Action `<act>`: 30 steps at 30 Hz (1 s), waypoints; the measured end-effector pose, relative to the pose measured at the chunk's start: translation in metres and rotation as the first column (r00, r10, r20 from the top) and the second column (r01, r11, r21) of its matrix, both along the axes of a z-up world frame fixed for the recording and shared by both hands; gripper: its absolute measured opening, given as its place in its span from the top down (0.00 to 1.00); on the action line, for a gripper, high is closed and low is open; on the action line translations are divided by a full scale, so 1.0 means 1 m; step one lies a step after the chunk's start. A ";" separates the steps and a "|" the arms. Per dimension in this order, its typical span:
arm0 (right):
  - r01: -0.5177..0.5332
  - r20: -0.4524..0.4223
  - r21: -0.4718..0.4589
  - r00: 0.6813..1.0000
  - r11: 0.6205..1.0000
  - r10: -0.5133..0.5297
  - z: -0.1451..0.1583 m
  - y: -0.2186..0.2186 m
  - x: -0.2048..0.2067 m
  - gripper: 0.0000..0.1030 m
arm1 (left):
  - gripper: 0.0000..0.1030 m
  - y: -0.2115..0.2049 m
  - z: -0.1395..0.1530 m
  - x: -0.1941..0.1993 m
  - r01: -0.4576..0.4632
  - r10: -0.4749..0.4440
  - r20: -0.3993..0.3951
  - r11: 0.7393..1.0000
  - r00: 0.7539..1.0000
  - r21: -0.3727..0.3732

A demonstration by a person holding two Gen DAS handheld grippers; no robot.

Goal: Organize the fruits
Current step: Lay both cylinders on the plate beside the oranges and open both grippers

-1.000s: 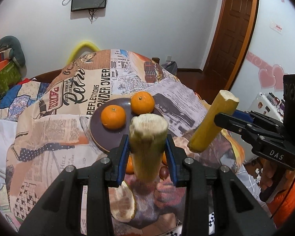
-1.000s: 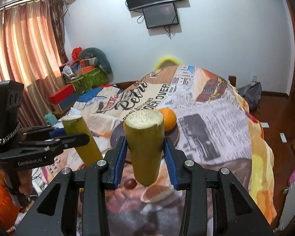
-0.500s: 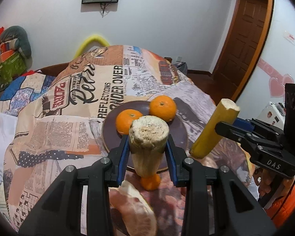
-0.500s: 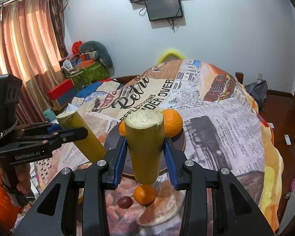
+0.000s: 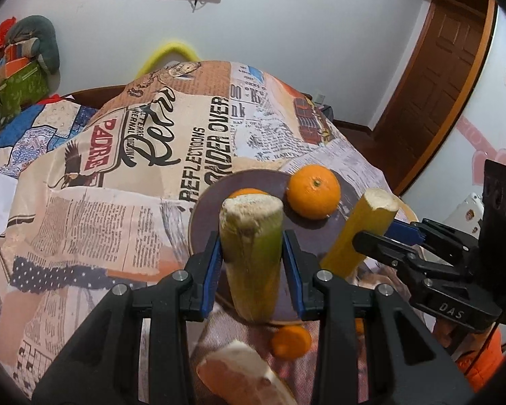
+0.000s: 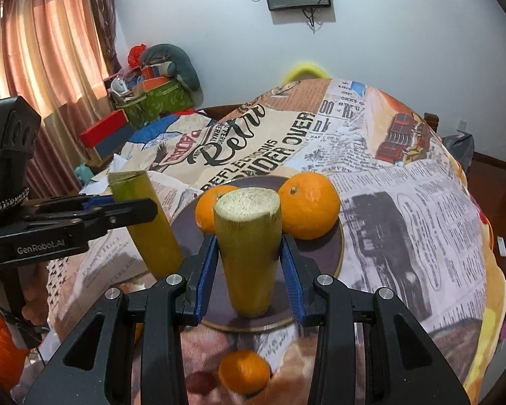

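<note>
My left gripper (image 5: 251, 260) is shut on a pale green sugarcane piece (image 5: 251, 253), held upright over the near edge of a dark brown plate (image 5: 219, 199). My right gripper (image 6: 249, 261) is shut on a yellow-green sugarcane piece (image 6: 249, 253), also upright over the plate (image 6: 334, 253). Two oranges (image 5: 313, 190) (image 6: 308, 209) lie on the plate; the second (image 6: 209, 207) is partly hidden behind the cane. Each gripper shows in the other's view, the right one (image 5: 381, 239) with its cane (image 5: 361, 233) and the left one (image 6: 118, 209) with its cane (image 6: 145, 226).
A small tangerine (image 5: 291, 341) (image 6: 244, 371) and a pomelo wedge (image 5: 239, 378) lie on the newspaper-print cloth (image 5: 118, 202) in front of the plate. A dark small fruit (image 6: 197, 383) lies beside the tangerine. Boxes and a cushion (image 6: 158, 77) stand at far left.
Both grippers have moved forward and lower with their cane pieces, which now stand over the plate's near part. The plate and oranges look closer.
</note>
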State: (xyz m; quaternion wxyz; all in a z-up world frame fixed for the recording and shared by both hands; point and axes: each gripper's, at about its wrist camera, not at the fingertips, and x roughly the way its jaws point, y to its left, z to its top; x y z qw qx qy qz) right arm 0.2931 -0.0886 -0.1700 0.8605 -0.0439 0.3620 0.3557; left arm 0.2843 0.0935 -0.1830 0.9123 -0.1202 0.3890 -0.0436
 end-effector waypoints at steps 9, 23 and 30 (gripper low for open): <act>-0.040 -0.035 -0.035 0.999 0.999 0.038 -0.006 0.022 0.033 0.67 | 0.63 0.013 -0.011 0.020 -0.048 0.048 -0.011 0.999 0.999 -0.010; -0.041 -0.041 -0.068 0.998 0.997 0.038 -0.016 0.029 0.046 0.66 | 0.53 0.019 -0.035 0.038 -0.064 0.064 -0.110 0.998 0.992 0.007; -0.028 -0.036 -0.070 0.999 0.997 0.026 -0.013 0.022 0.042 0.66 | 0.42 0.011 -0.030 0.028 -0.037 0.043 -0.097 0.997 0.994 0.061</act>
